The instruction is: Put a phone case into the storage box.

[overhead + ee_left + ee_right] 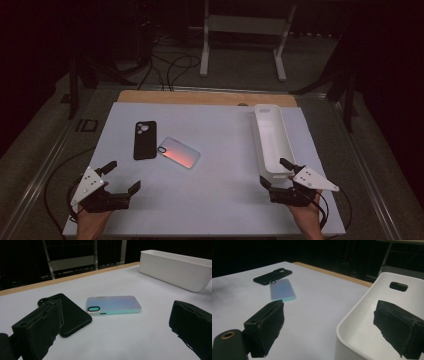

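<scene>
Your left gripper [122, 176] sits at the lower left of the high view, jaws spread wide with nothing between them, a grey three-cornered plate on its back and your hand [90, 220] entering from the bottom edge. Your right gripper [275, 173] rests at the lower right of that view, its jaws equally wide apart and holding nothing, poised at the near end of a long white bin [271, 137].

In the right gripper view, one jaw stands over the white table sheet [317, 305] at lower left of the frame while the other hangs inside the bin's [362, 325] open mouth at right; whether it touches the wall cannot be told. A slot handle shows in the bin's far end wall.

Left of centre in the high view lie two phone cases. A black case [145, 140] lies flat with its camera cutout toward the top of the frame. Just beside it, tilted, lies an iridescent case [179, 152], glowing pinkish there and pale blue-green in the left gripper view [113, 304]; the two corners sit very close, contact unclear.

Seen from the left gripper view, the black case [72, 315] lies partly behind the left jaw at lower left, and the bin [175, 270] runs across the upper right.
</scene>
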Demonstrator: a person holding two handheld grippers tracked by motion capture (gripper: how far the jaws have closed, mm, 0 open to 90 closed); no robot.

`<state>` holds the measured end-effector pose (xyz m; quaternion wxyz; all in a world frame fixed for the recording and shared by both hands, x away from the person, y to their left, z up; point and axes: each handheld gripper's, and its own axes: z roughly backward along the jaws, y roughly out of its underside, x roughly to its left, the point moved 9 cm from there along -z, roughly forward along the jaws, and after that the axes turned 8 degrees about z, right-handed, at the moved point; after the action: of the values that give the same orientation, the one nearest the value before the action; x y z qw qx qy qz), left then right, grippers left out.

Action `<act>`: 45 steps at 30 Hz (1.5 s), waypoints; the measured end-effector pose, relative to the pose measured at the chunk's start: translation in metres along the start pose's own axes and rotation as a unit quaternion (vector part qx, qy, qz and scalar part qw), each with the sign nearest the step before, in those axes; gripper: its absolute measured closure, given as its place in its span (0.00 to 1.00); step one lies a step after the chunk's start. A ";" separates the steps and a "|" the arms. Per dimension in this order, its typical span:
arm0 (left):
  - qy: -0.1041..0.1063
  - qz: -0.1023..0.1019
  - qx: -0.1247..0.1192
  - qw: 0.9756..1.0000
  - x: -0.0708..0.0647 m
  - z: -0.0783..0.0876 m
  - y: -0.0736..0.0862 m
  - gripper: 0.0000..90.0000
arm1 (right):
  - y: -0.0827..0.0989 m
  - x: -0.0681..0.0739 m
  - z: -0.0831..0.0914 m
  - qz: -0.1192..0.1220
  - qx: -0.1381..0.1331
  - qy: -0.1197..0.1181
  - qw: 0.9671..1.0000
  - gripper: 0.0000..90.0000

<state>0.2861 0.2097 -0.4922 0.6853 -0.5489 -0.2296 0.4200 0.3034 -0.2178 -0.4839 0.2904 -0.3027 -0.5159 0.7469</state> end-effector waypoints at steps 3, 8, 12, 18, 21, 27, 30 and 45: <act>-0.005 -0.001 0.001 1.000 0.001 0.000 0.001 0.00 | 0.001 0.000 -0.001 -0.002 0.003 -0.002 1.000 0.10; -0.009 -0.005 0.002 1.000 0.001 -0.001 0.000 0.00 | 0.001 -0.001 -0.001 -0.011 0.004 -0.004 1.000 0.10; -0.012 -0.002 0.004 1.000 0.002 -0.001 0.001 0.00 | 0.001 -0.001 -0.003 -0.013 0.007 -0.012 1.000 0.10; -0.013 0.003 0.010 1.000 0.003 -0.002 0.001 0.00 | -0.002 0.000 -0.007 -0.011 0.018 -0.017 1.000 0.10; -0.016 0.002 0.017 1.000 0.002 -0.003 0.002 0.00 | -0.009 0.001 -0.011 -0.010 0.023 -0.024 0.999 0.10; -0.014 0.009 0.021 1.000 0.003 -0.003 0.004 0.00 | -0.022 0.001 -0.022 0.000 0.032 -0.036 0.999 0.10; -0.016 0.010 0.019 1.000 0.003 -0.002 0.003 0.00 | -0.031 0.003 -0.027 0.012 0.036 -0.042 0.998 0.10; -0.017 0.007 0.024 1.000 0.001 -0.003 0.006 0.00 | -0.052 0.014 -0.060 0.033 0.056 -0.069 0.995 0.09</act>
<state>0.2872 0.2096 -0.4987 0.6912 -0.5270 -0.2270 0.4392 0.3453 -0.1558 -0.4536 0.2460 -0.2501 -0.4816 0.8031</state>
